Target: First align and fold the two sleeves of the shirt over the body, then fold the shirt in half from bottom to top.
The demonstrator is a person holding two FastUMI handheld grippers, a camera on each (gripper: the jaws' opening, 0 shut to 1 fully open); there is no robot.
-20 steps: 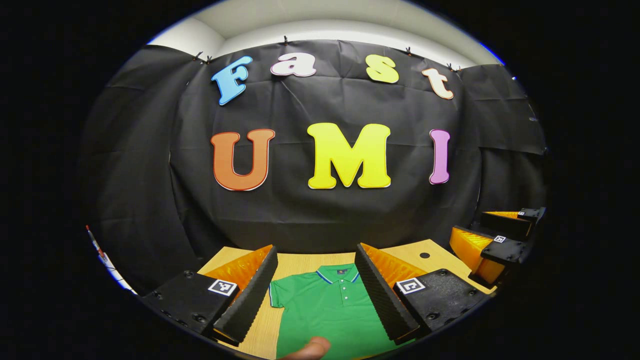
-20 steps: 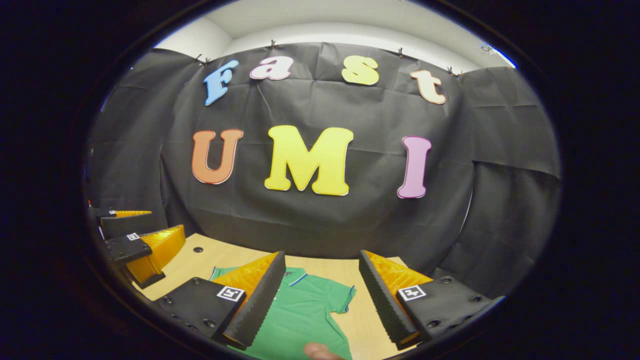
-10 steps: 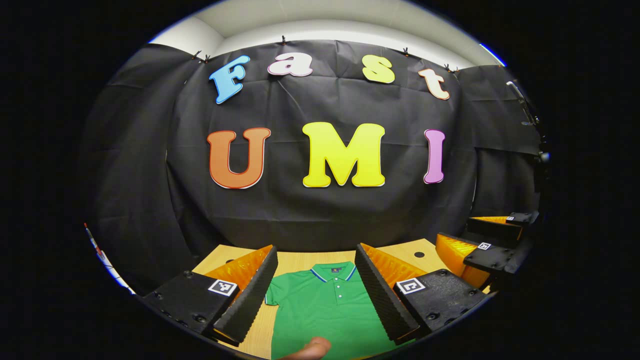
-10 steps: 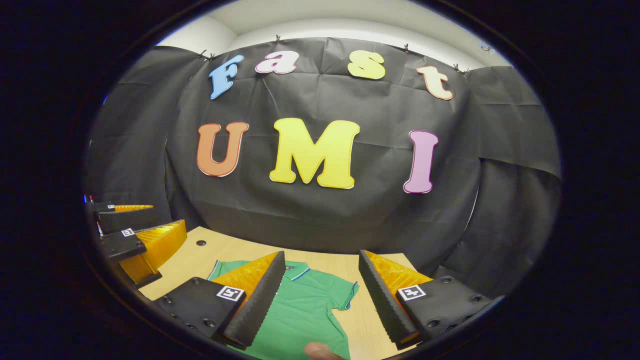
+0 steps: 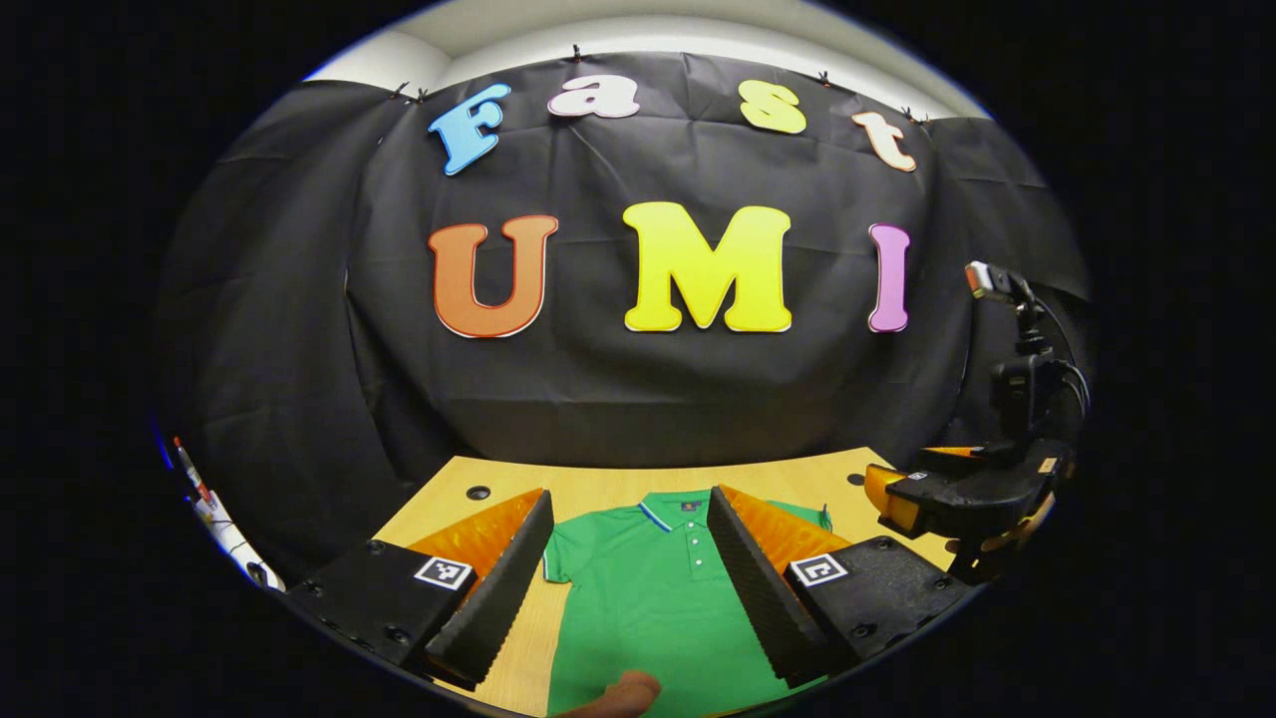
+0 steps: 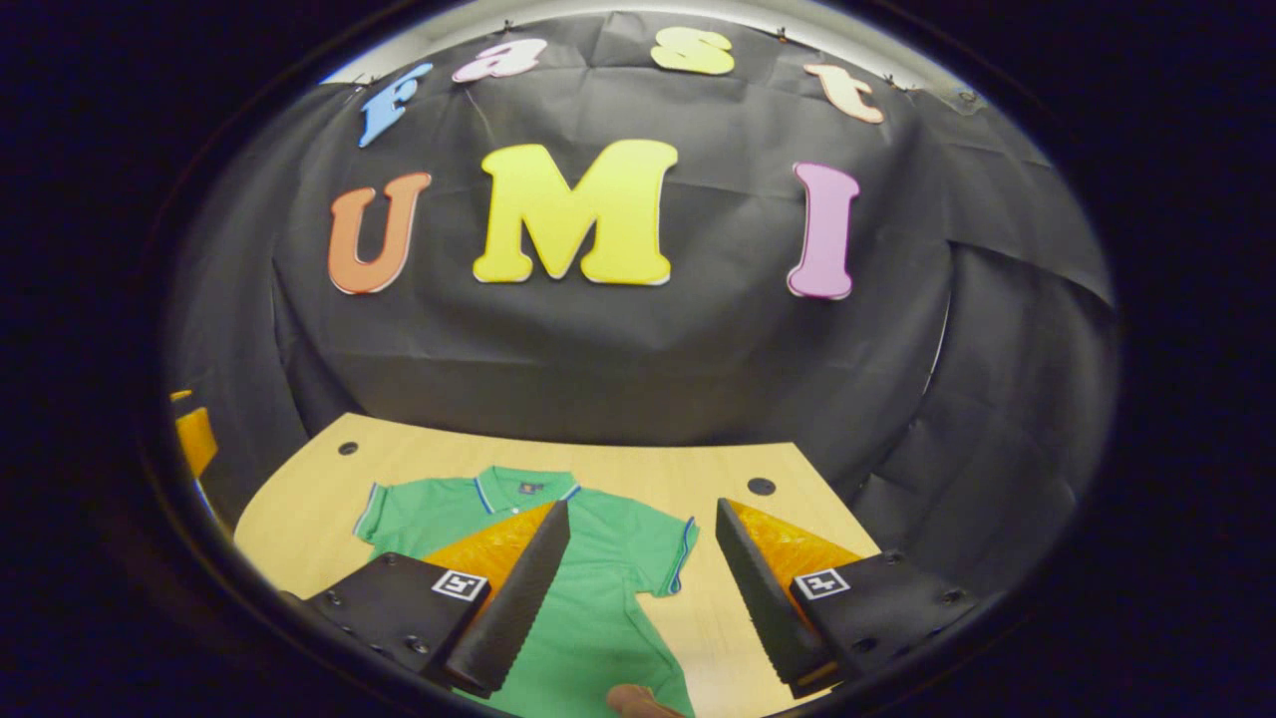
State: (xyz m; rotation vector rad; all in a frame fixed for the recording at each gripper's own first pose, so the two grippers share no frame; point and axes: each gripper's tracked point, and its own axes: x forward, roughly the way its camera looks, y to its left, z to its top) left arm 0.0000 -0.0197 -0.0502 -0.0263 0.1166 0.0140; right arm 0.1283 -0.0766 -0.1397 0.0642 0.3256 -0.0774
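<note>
One green shirt lies flat, sleeves spread.

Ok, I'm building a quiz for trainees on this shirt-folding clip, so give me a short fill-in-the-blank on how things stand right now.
1. The polo shirt is ____ in colour.
2. It lies flat on a ____ table.
3. The left gripper and right gripper are both ____.
4. The shirt's sleeves are not yet ____.

Missing words: green; wooden; open; folded

Bright even overhead light, sharp focus, strong fisheye edge warping.
</note>
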